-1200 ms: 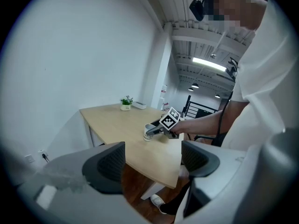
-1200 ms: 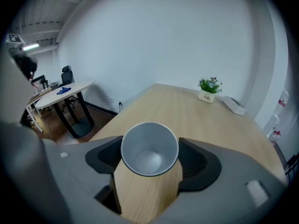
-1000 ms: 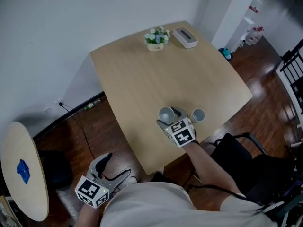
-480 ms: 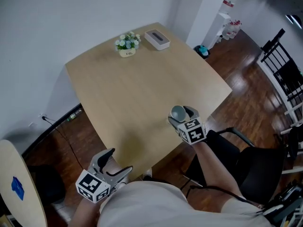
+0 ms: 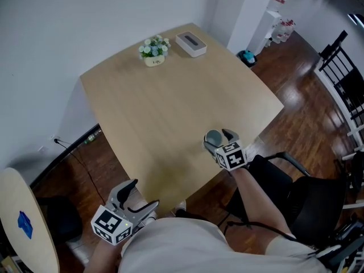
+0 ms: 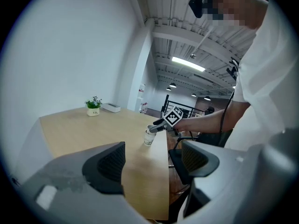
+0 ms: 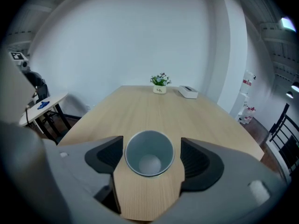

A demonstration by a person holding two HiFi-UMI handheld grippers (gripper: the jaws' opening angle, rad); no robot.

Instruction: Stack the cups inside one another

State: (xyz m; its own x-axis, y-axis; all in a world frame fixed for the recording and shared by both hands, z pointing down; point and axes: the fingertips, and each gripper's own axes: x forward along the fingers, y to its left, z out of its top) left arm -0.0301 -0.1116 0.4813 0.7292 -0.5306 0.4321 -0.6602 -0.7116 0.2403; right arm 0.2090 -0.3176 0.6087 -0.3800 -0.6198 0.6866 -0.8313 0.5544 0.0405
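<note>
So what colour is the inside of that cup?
Pale grey-blue inside the cup. The right gripper view shows it best, looking straight down into it.

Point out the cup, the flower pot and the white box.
cup (image 7: 150,164): right gripper view, its inner bottom.
flower pot (image 5: 153,61): head view, the pot's side.
white box (image 5: 191,43): head view, its top face.

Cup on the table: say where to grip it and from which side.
Grip the cup across its round wall below the rim, coming from the near edge of the table. It stands upright, mouth open; the right gripper straddles it so, tongs apart.
</note>
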